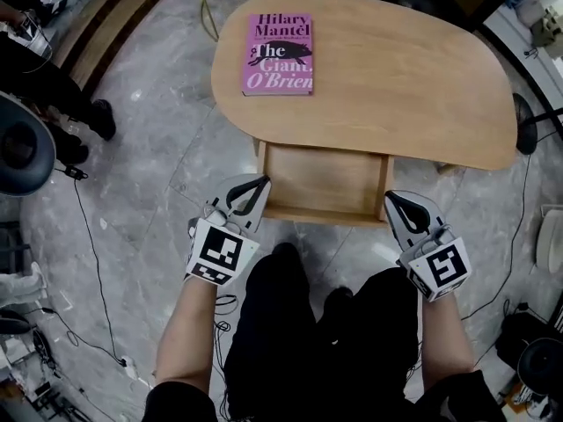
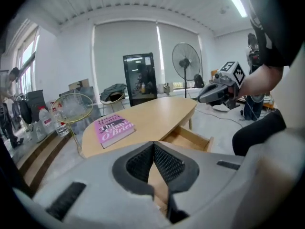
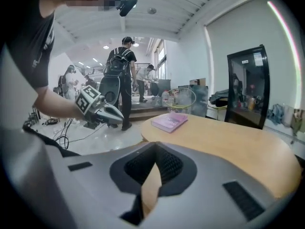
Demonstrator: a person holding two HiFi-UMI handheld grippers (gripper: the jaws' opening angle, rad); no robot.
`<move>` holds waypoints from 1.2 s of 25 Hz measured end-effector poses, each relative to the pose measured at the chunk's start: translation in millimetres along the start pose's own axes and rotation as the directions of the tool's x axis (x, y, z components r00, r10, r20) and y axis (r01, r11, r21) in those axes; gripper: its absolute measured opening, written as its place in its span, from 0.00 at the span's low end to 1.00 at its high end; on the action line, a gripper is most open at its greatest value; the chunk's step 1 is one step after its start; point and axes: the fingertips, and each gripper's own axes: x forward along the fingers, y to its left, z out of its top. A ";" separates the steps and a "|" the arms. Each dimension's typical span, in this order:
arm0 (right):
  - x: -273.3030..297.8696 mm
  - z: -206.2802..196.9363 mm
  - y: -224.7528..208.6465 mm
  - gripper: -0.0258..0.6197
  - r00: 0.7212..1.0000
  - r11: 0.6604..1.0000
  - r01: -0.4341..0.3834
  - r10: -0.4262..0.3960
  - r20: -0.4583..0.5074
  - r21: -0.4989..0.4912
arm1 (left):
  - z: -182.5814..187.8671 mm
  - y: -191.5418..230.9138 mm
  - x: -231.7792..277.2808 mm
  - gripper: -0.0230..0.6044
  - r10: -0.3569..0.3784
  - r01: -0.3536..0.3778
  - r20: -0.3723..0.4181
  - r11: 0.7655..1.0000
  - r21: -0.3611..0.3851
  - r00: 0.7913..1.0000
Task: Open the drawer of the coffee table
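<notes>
Drawer (image 1: 325, 183) out from coffee table (image 1: 413, 86), wooden floor bare; left tongs (image 1: 257, 188), right tongs (image 1: 393, 202) pinched together.

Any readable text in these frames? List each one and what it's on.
"Hilary Mantel": top of the cover of the pink book.
"The Giant, O'Brien": the title, lower on the same cover.
Cubes on the left gripper and right gripper: square marker patterns only, no words.
Black cabinet: small labels on its front, too small to read.
</notes>
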 end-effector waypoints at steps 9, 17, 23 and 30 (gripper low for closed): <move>-51.1 148.6 56.6 0.05 0.995 0.997 -0.053 0.049 -0.083 -0.054 | 144.5 16.4 -111.9 0.05 0.095 -0.045 0.156 0.954 -0.297 0.983; -84.1 262.9 80.1 0.05 0.998 0.998 -0.055 0.054 -0.016 -0.029 | 234.6 24.5 -172.4 0.05 0.076 -0.046 0.153 0.980 -0.192 0.985; -114.1 304.4 90.1 0.05 0.994 0.995 -0.087 0.083 0.072 0.045 | 283.9 37.8 -202.9 0.05 0.134 -0.099 0.170 0.975 -0.201 0.976; -184.4 325.1 97.1 0.05 0.984 0.993 -0.108 0.113 0.135 -0.040 | 325.3 -11.5 -224.8 0.05 0.105 -0.075 0.182 0.983 -0.168 0.978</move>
